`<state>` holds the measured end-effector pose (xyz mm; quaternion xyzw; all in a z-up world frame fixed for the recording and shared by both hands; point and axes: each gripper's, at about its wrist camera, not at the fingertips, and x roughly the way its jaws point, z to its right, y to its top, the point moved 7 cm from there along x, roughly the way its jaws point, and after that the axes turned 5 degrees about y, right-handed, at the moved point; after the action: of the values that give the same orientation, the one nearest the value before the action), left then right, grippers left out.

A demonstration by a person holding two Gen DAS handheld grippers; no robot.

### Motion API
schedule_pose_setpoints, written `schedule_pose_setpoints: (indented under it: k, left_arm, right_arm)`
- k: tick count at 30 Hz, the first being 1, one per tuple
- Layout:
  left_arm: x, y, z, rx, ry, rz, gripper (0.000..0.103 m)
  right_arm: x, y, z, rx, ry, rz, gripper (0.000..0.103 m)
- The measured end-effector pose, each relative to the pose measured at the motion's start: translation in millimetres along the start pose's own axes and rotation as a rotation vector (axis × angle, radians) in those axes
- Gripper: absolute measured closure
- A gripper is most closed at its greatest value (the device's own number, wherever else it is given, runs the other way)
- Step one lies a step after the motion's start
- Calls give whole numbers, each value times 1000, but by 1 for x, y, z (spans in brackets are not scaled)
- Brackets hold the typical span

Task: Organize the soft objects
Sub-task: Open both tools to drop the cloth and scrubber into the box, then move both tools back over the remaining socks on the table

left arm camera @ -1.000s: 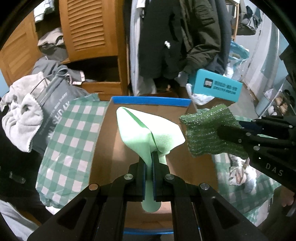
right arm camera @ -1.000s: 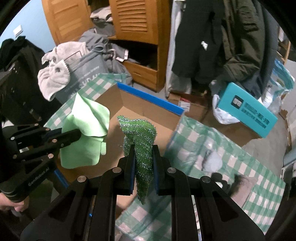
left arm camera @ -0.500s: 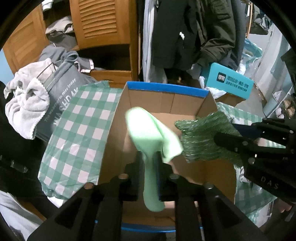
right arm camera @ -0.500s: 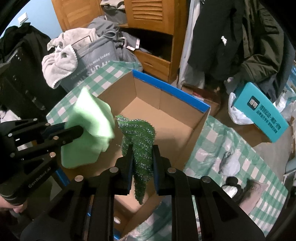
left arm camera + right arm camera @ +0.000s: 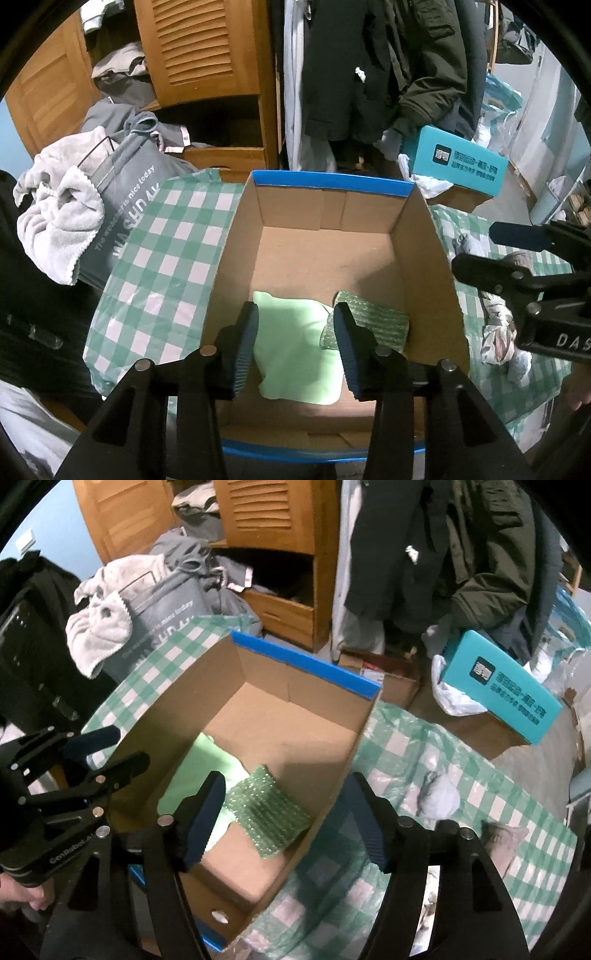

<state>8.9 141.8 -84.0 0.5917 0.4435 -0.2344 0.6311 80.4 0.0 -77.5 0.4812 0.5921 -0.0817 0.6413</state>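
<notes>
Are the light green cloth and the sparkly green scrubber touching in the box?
Touching. The right wrist view shows the sparkly green scrubber lying over the light green cloth's edge inside the cardboard box.

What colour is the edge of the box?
Blue. The box rim shows best in the left wrist view.

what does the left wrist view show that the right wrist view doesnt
Only the left wrist view shows the whole spread of the light green cloth on the box floor.

Only the right wrist view shows an open brown carton behind the box.

Both show the cardboard box, sparkly green cloth, teal box and both open hand-held grippers.
</notes>
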Motion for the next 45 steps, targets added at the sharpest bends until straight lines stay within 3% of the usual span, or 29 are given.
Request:
schedule_pose_setpoints:
  k: [9, 27, 45]
  left_arm:
    - [-14, 5, 20, 42, -2, 29, 43]
    - [-18, -5, 96, 172, -52, 5, 30]
    - [-12, -18, 183, 297, -121, -48, 30]
  right_arm:
    - [-19, -9, 20, 39, -29, 18, 33]
    - [-52, -55, 82, 138, -83, 17, 33]
    - [-74, -122, 168, 309, -149, 7, 33]
